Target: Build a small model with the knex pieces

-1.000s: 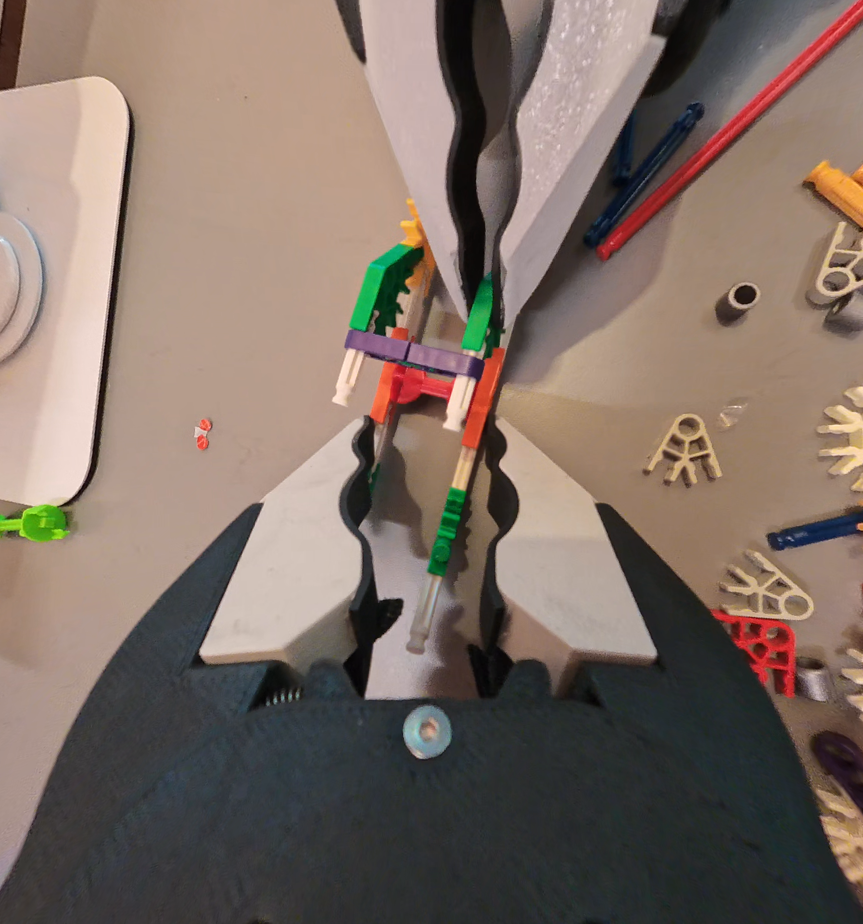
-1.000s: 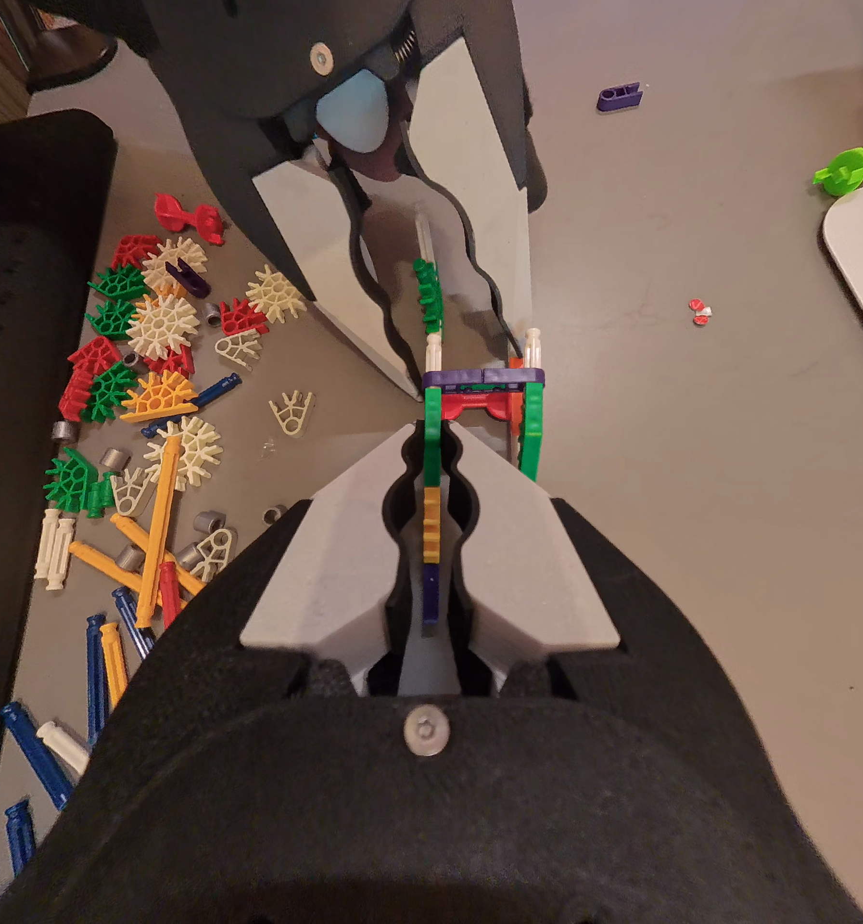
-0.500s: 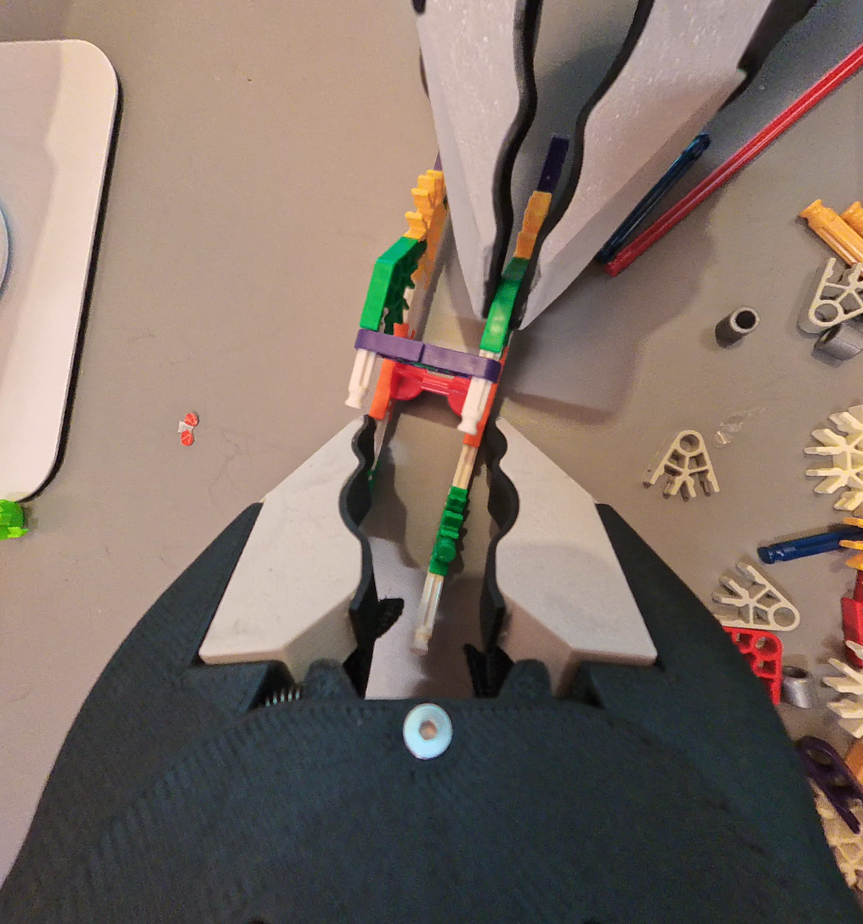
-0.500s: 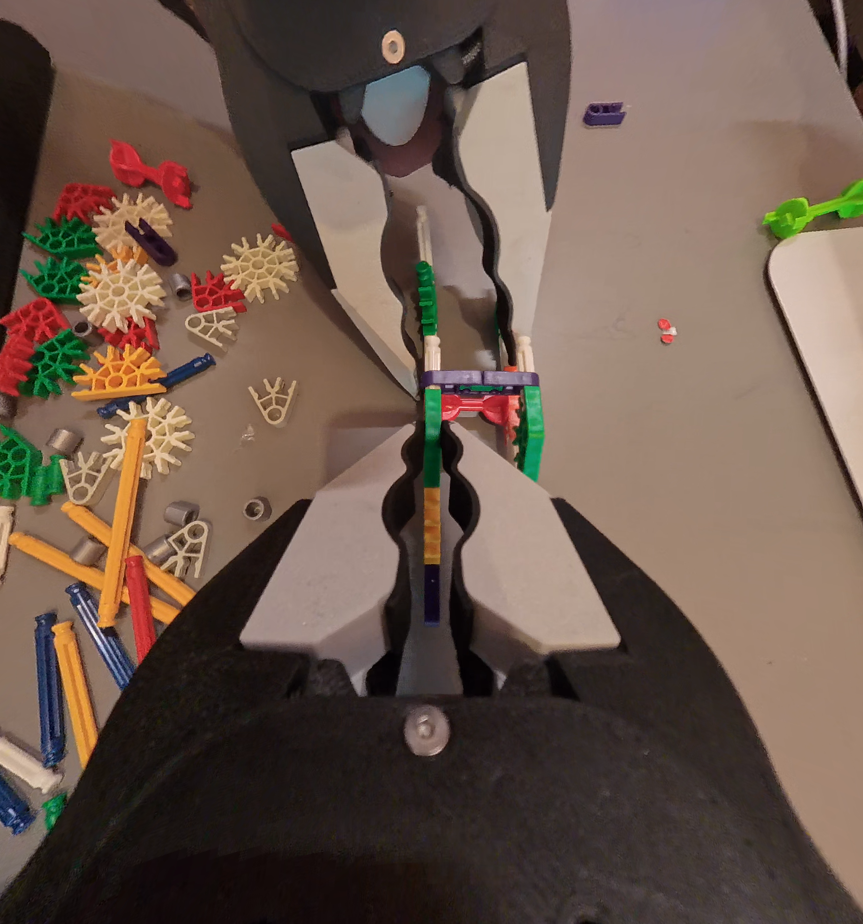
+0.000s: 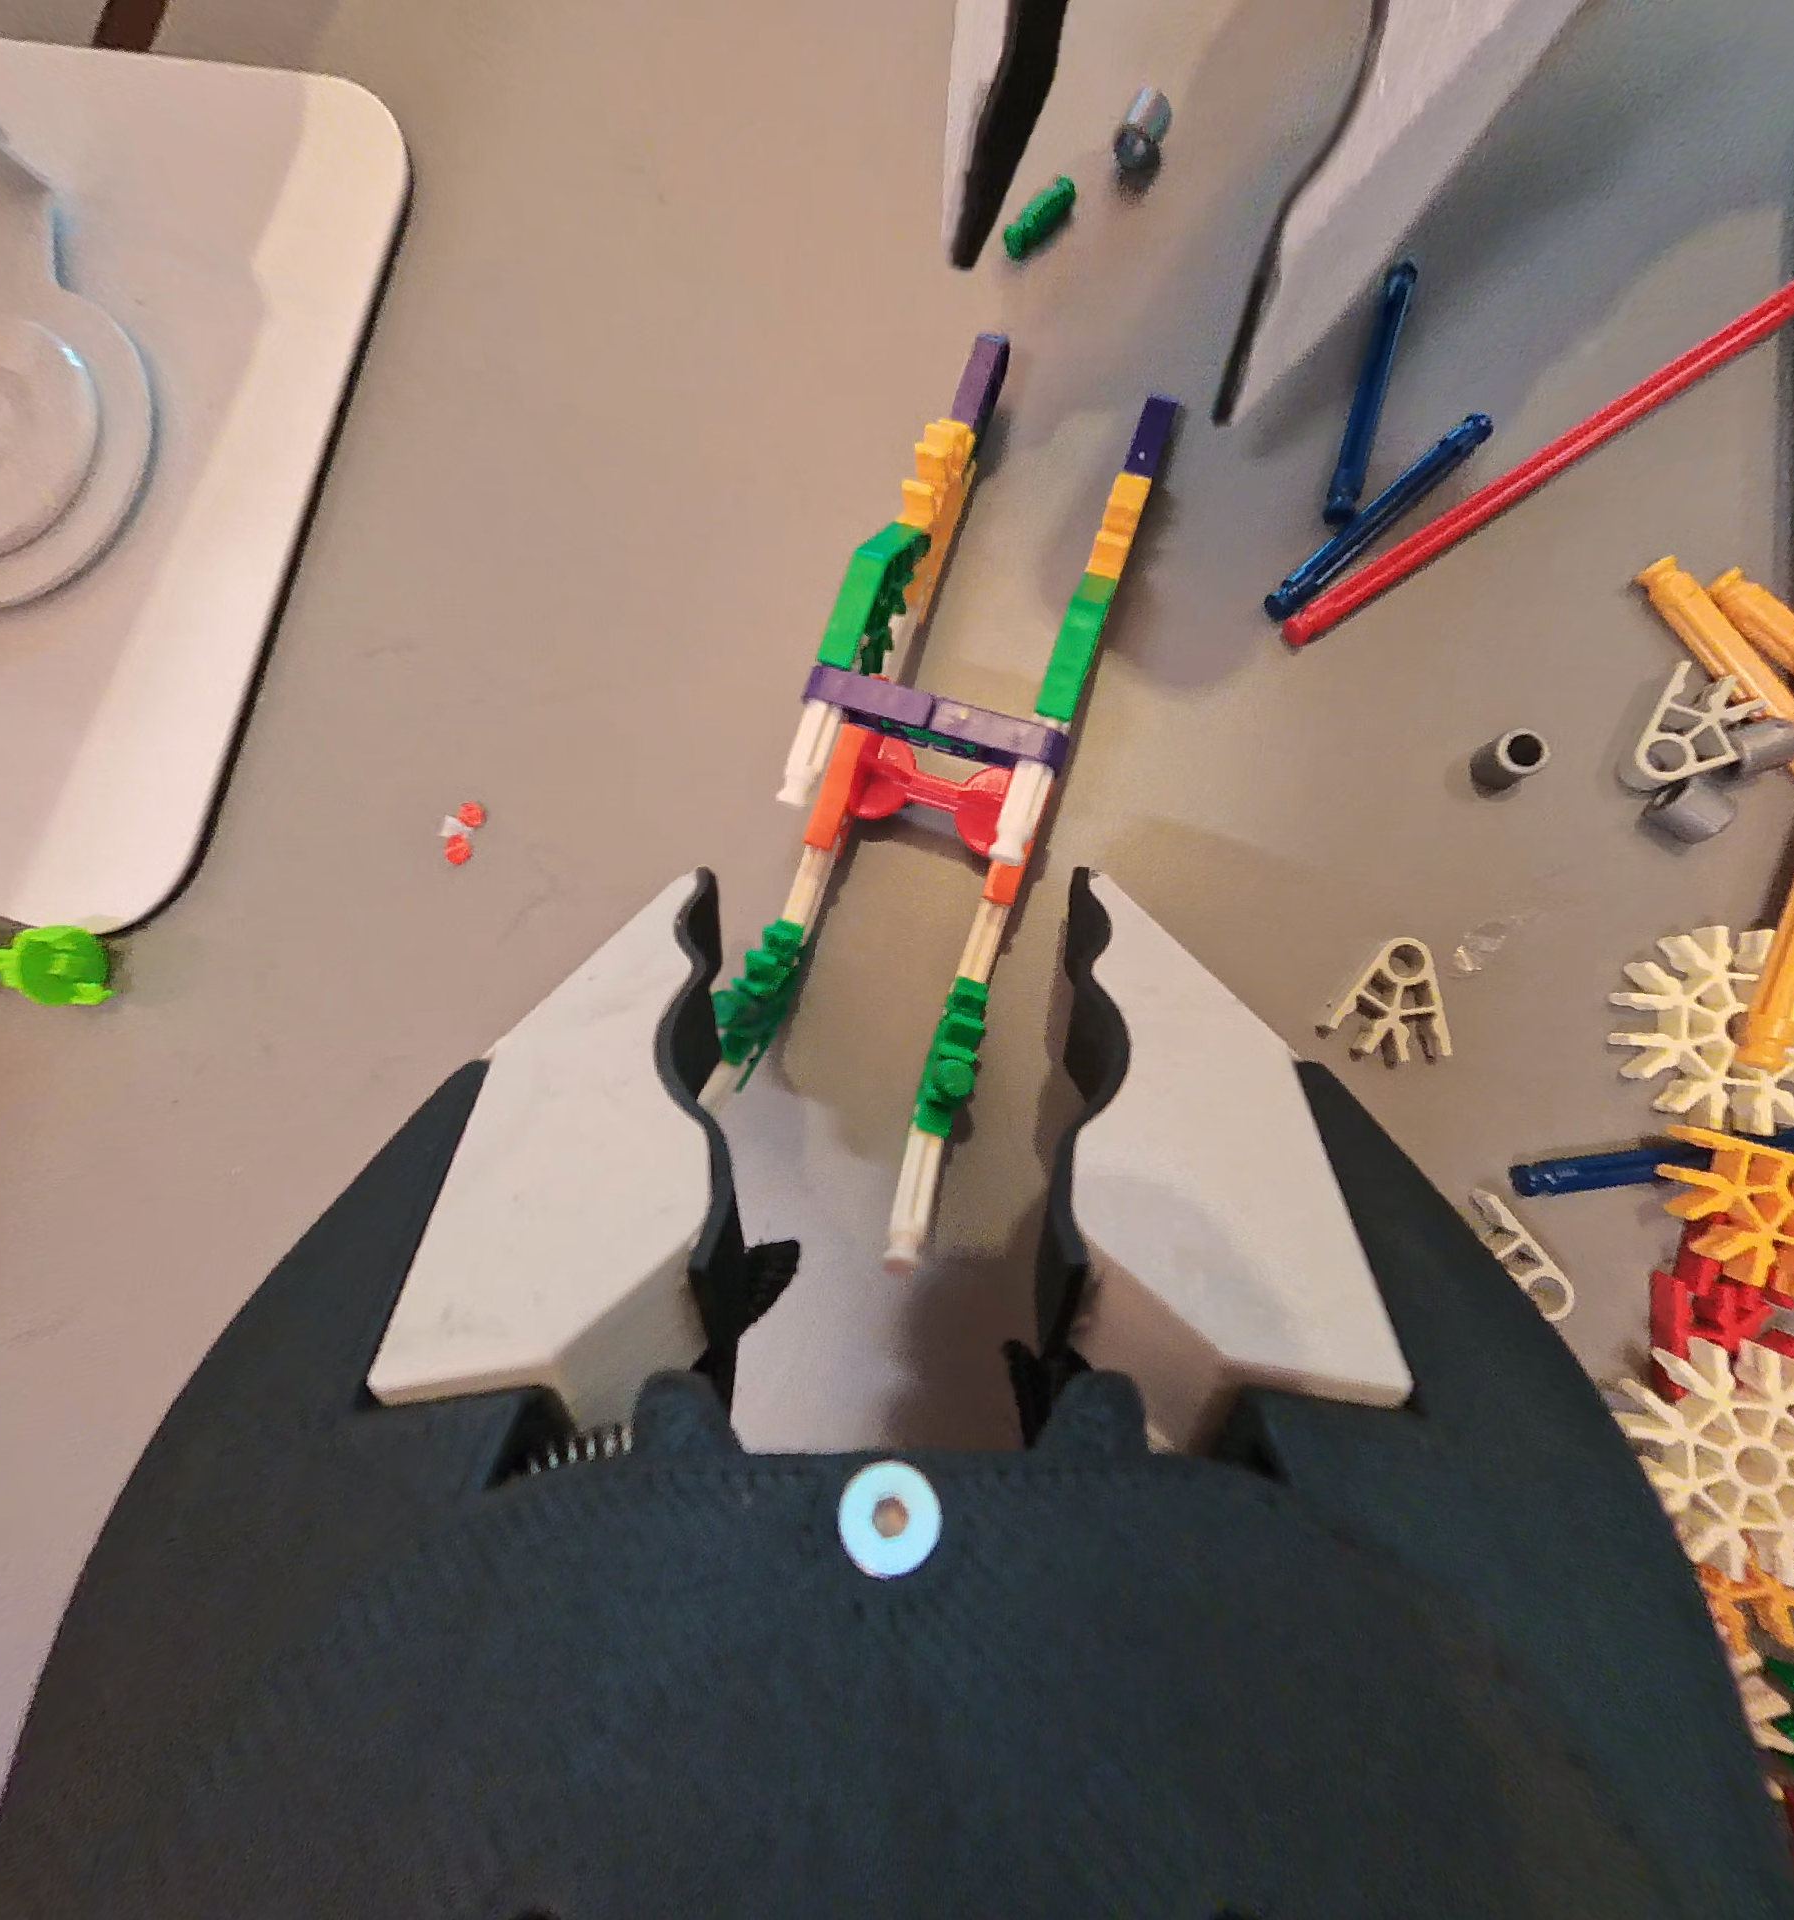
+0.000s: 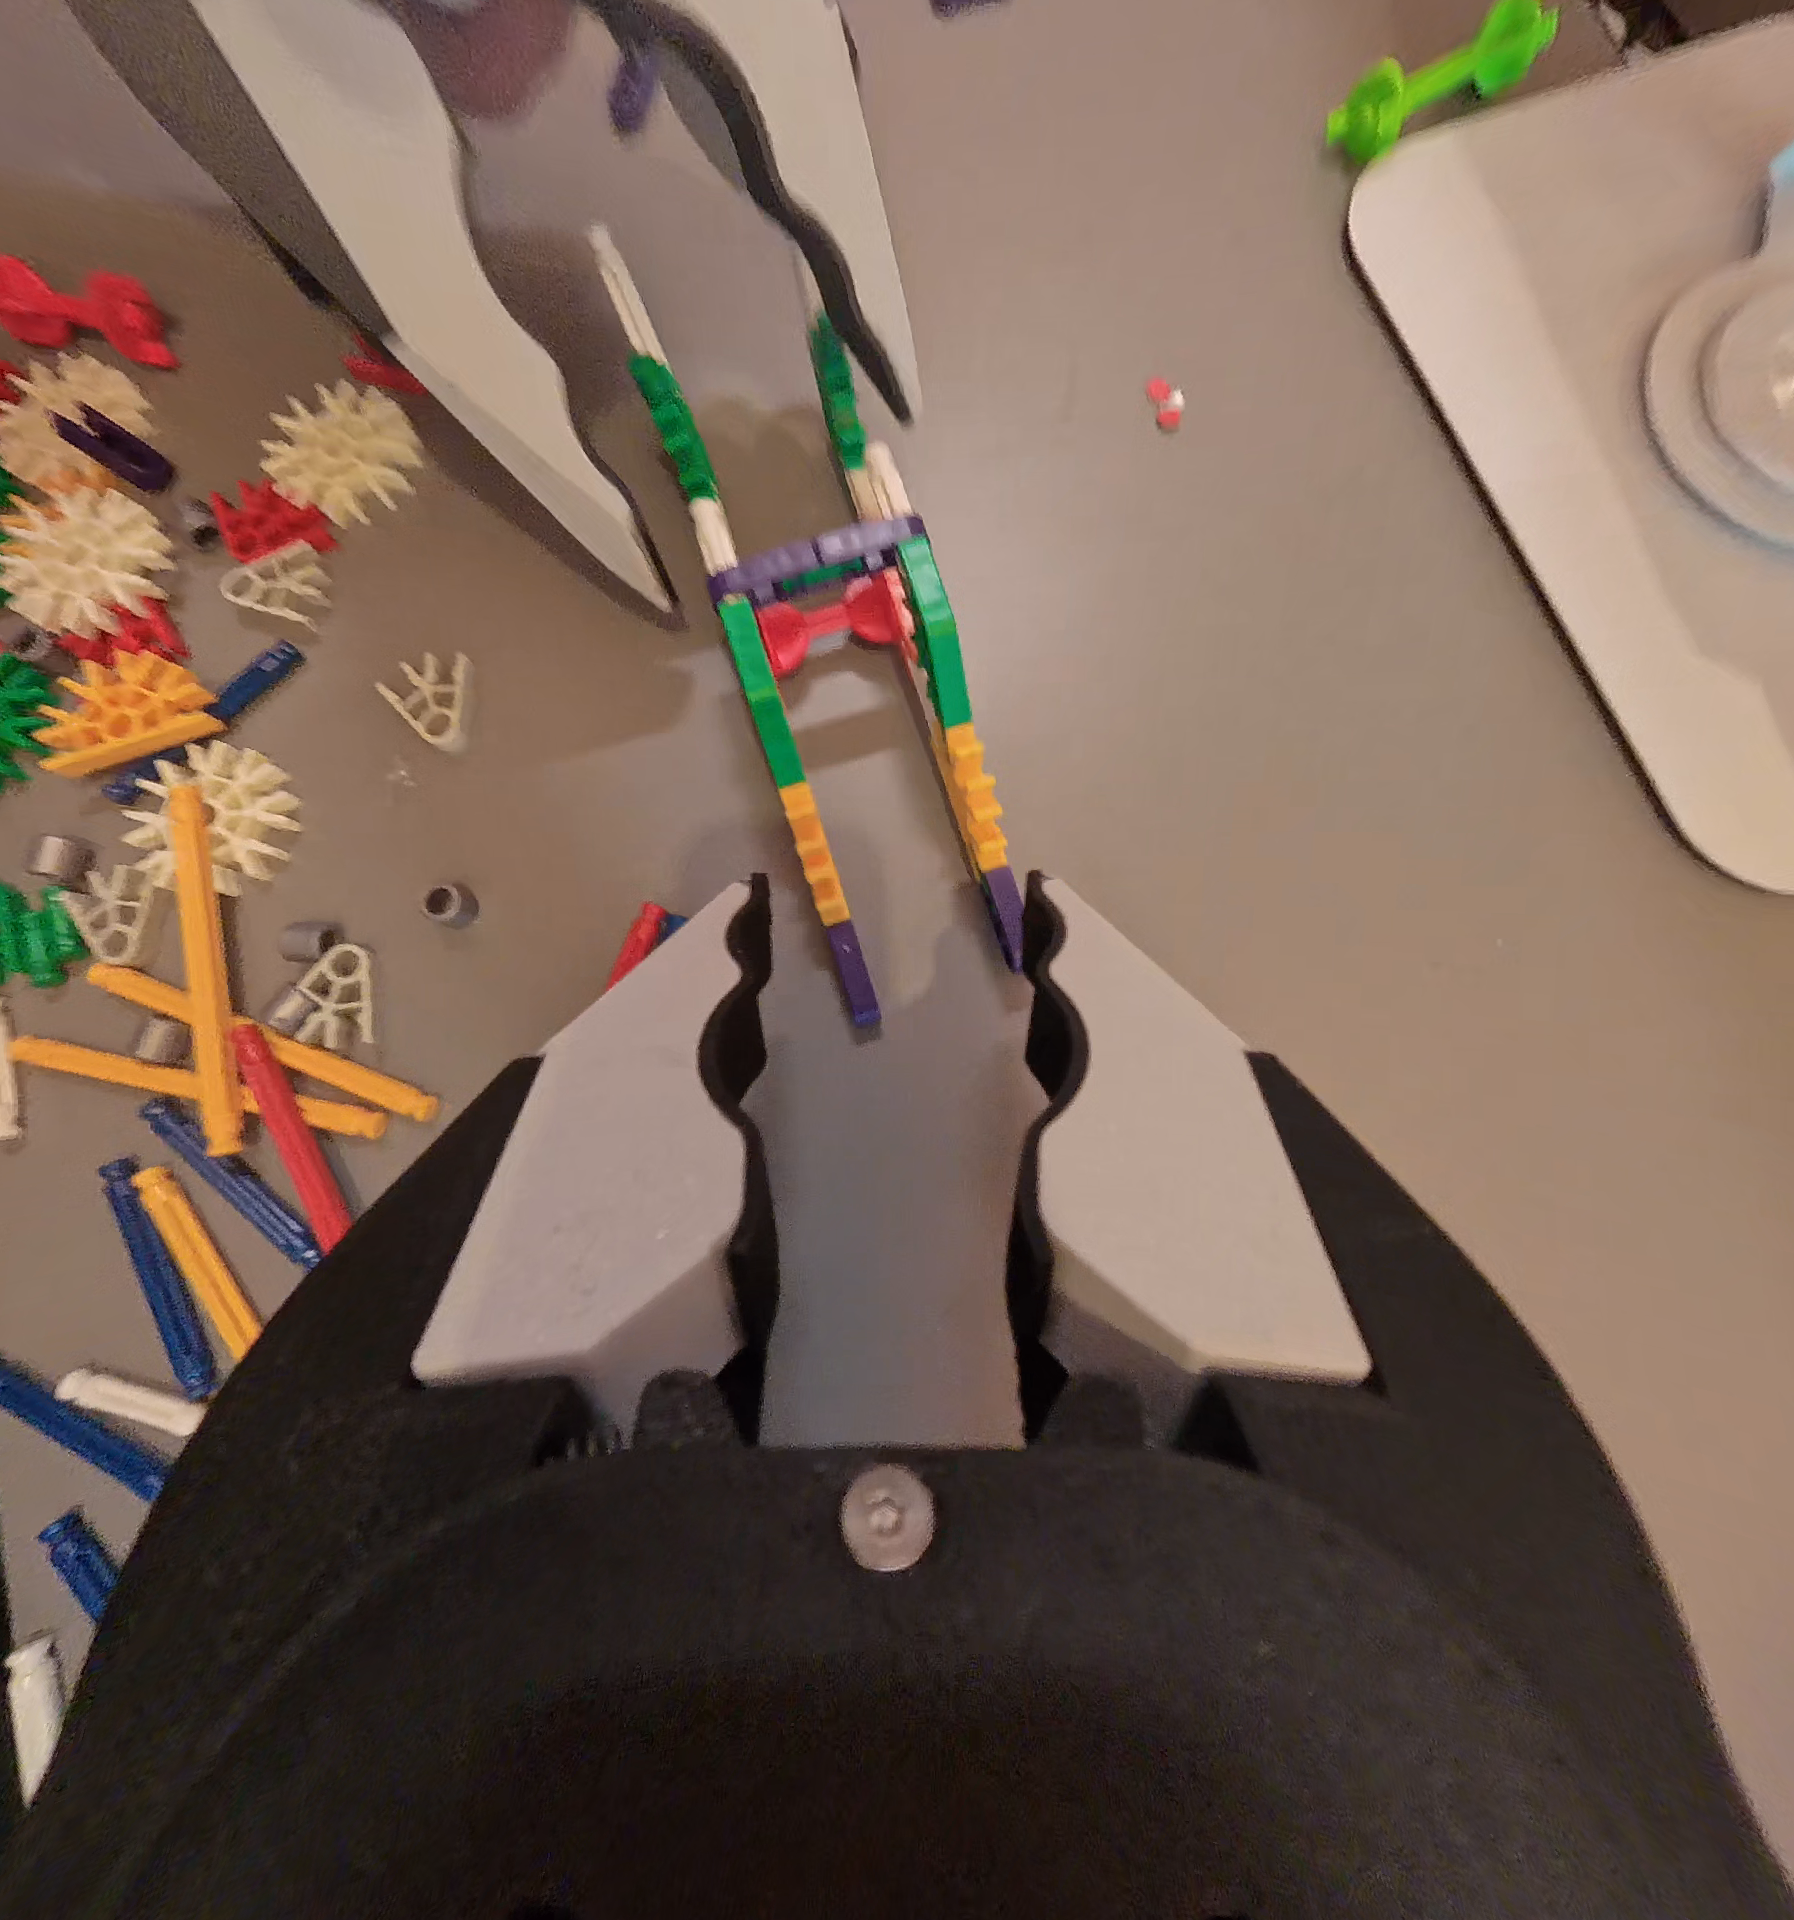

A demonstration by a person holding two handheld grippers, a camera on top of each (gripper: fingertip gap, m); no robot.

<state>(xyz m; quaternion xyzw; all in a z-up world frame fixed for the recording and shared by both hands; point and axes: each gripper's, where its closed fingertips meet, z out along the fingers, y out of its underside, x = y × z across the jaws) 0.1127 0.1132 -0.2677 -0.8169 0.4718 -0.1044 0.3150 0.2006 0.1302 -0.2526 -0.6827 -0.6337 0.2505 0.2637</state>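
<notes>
Grey tabletop (image 5: 612, 416) fills both views, and on it lies a ladder-shaped assembly (image 5: 934, 717) of snap-together construction pieces: two long rails of white rods with green, orange, yellow and purple connectors, joined across the middle by a purple bar and a red spool-shaped piece.

In the left wrist view the left gripper (image 5: 888, 914) is released, its jaws spread wide at the lower centre of the frame. The white-rod ends of both rails reach in between its fingers; the left rail's green connector sits against the left finger (image 5: 602, 1122), while the right rail lies clear of the other finger.

In the right wrist view the right gripper (image 6: 893, 914) is likewise released and gaping. The purple tips of the assembly (image 6: 820, 623) lie at its fingertips, the right-hand tip just beside the right finger (image 6: 1163, 1143); contact cannot be made out.

Loose pieces crowd the right edge of the left view: white snowflake connectors (image 5: 1703, 1029), a long red rod (image 5: 1558, 457), blue rods (image 5: 1381, 520) and a grey spacer (image 5: 1511, 758). A white board (image 5: 197, 468) with rounded corners occupies the upper left, a lime-green piece (image 5: 51, 966) beside its lower corner.
</notes>
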